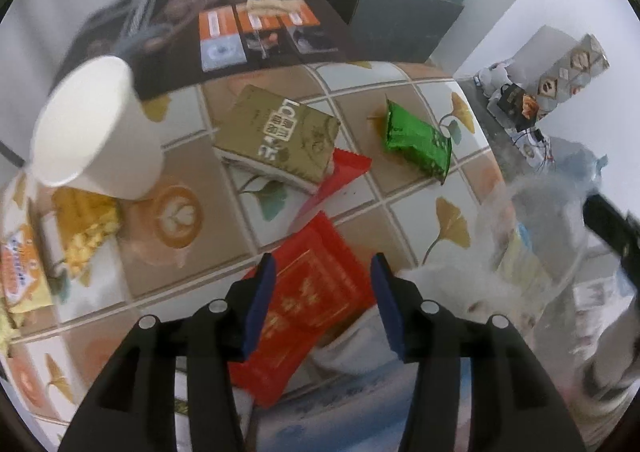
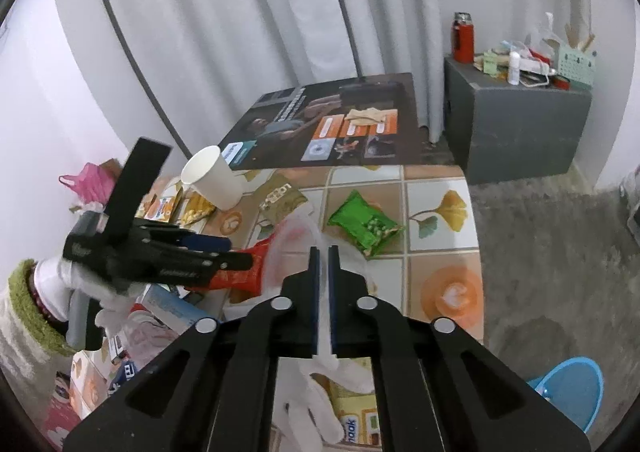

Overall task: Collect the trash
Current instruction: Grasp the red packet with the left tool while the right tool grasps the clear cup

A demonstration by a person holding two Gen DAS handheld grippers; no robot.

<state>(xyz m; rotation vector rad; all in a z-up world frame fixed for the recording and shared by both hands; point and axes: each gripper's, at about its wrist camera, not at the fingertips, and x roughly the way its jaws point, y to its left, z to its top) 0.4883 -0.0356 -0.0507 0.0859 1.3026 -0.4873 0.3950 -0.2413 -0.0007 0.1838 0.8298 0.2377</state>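
Two grippers are seen over the table. The left gripper is spread open above a red packet, not pinched. The right gripper is clamped on a clear bag's thin film. A green packet is left lying on the table.

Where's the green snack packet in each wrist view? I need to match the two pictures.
Left wrist view: green snack packet lies upper right of centre on the tiled tablecloth, right of the olive-gold box.
Right wrist view: green snack packet sits just right of centre, beyond the right gripper.
Shared landmark: the white paper cup, tipped over, left of the packet in both views.
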